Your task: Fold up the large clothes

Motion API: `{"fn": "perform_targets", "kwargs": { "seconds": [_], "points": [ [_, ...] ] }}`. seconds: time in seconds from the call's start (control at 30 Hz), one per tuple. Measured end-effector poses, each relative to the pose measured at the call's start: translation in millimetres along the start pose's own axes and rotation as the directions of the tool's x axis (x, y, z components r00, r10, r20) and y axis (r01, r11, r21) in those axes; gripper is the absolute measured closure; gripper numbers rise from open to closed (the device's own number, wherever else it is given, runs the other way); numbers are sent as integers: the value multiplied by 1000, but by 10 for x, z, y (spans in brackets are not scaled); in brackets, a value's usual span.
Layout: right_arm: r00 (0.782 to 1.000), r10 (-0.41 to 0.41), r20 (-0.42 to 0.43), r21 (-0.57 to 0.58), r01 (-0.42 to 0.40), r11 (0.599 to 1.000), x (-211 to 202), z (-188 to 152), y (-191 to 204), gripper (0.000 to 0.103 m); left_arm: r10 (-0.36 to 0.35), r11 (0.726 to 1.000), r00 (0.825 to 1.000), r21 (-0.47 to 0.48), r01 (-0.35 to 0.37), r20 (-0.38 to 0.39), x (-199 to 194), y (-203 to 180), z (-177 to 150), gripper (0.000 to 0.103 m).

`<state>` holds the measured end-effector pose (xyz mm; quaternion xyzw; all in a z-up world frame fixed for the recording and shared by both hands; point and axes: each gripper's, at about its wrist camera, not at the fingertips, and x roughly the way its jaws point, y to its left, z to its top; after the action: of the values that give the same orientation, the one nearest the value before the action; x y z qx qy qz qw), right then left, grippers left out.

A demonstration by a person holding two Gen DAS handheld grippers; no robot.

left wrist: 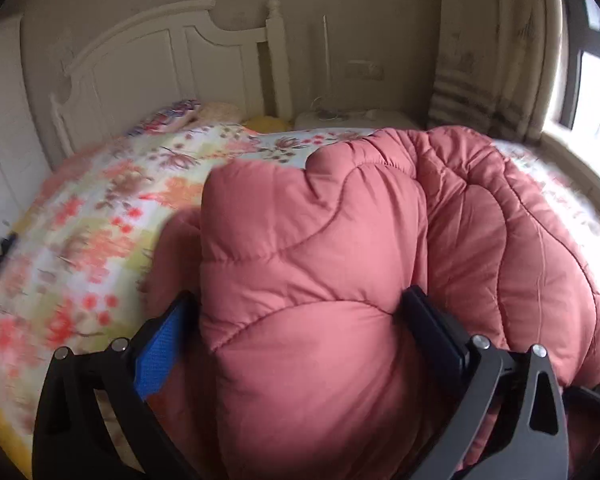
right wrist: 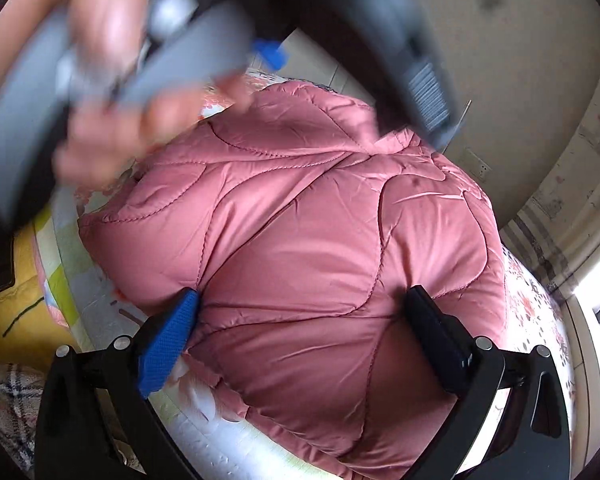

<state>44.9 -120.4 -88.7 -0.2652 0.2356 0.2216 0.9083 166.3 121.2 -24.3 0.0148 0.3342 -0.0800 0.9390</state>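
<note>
A puffy pink quilted jacket (left wrist: 340, 248) lies bunched on a bed with a floral cover (left wrist: 100, 220). My left gripper (left wrist: 300, 320) has its jaws wide apart, with a thick fold of the jacket filling the gap between the blue pad (left wrist: 160, 344) and the black pad (left wrist: 436, 328). In the right wrist view the jacket (right wrist: 300, 240) spreads over the bed, and my right gripper (right wrist: 300, 328) is also wide open with jacket fabric between its fingers. The other gripper and the hand holding it (right wrist: 112, 80) show blurred at the top left, above the jacket.
A white headboard (left wrist: 160, 60) and pillows (left wrist: 168, 118) stand at the far end of the bed. A curtain (left wrist: 492, 48) and window (left wrist: 596, 80) are at the right. A yellow cloth (right wrist: 16, 312) and a plaid fabric (right wrist: 8, 408) lie at the bed's left side.
</note>
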Motion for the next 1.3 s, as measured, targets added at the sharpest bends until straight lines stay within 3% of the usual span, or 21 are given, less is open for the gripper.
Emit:
{"fn": "perform_targets", "kwargs": {
  "seconds": [0.07, 0.1, 0.23, 0.37, 0.43, 0.5, 0.53, 0.63, 0.67, 0.7, 0.73, 0.77, 0.87, 1.03, 1.13, 1.2, 1.23, 1.3],
  "points": [
    [1000, 18, -1, -33, -18, 999, -42, 6, 20, 4, -102, 989, 995, -114, 99, -18, 25, 242, -32, 2],
    [999, 51, -6, -58, -51, 997, -98, 8, 12, 4, -122, 984, 992, -139, 115, -36, 27, 318, -20, 2],
    [983, 184, 27, -55, -182, 982, -364, 81, -269, 5, -98, 992, 995, -76, 96, -24, 16, 265, -37, 2],
    [984, 131, 123, 123, -146, 982, -453, 301, -1014, 5, -84, 994, 996, -77, 82, -20, -10, 245, -53, 2],
    [986, 74, 147, 263, -111, 958, -321, 443, -1465, 9, -77, 994, 997, -74, 75, -20, -26, 228, -41, 2],
    [992, 44, 121, 428, -92, 899, -25, 583, -1927, 26, -70, 995, 997, -71, 69, -22, -33, 213, -48, 2],
    [995, 39, 95, 490, -81, 868, 152, 640, -2099, 29, -69, 995, 997, -70, 67, -22, -25, 210, -46, 2],
    [995, 90, 49, 581, -102, 808, 668, 755, -2371, 31, -67, 996, 997, -66, 65, -31, -8, 212, -35, 2],
    [993, 113, 18, 583, -102, 806, 866, 770, -2370, 31, -67, 996, 997, -65, 65, -35, -3, 215, -32, 2],
    [989, 138, -46, 554, -90, 828, 1097, 770, -2313, 31, -63, 996, 997, -64, 60, -44, 5, 215, -28, 2],
    [966, 175, -190, 481, -64, 874, 1448, 718, -2157, 30, -57, 997, 997, -64, 53, -54, 4, 210, -30, 2],
    [936, 206, -285, 444, -61, 894, 1680, 633, -2059, 29, -56, 997, 997, -61, 52, -61, 12, 209, -32, 2],
    [927, 263, -266, 552, -77, 830, 1699, 503, -2243, 21, -58, 997, 996, -56, 55, -61, 16, 203, -31, 2],
    [962, 97, -255, 440, 26, 898, 1303, 664, -2145, 19, -45, 998, 997, -55, 42, -60, 17, 208, -33, 2],
    [991, 71, -115, 412, -18, 911, 879, 814, -2032, 18, -47, 997, 997, -63, 43, -58, 12, 226, -40, 2],
    [997, 45, -70, 380, -15, 925, 665, 822, -1924, 15, -48, 997, 997, -65, 44, -59, 17, 232, -36, 2],
    [997, 17, -80, 352, 13, 936, 626, 779, -1850, 15, -46, 997, 997, -64, 42, -61, 20, 230, -32, 2],
    [983, -9, -182, 291, 63, 955, 799, 586, -1717, 15, -39, 997, 997, -62, 34, -69, 23, 216, -28, 2]
  ]
}}
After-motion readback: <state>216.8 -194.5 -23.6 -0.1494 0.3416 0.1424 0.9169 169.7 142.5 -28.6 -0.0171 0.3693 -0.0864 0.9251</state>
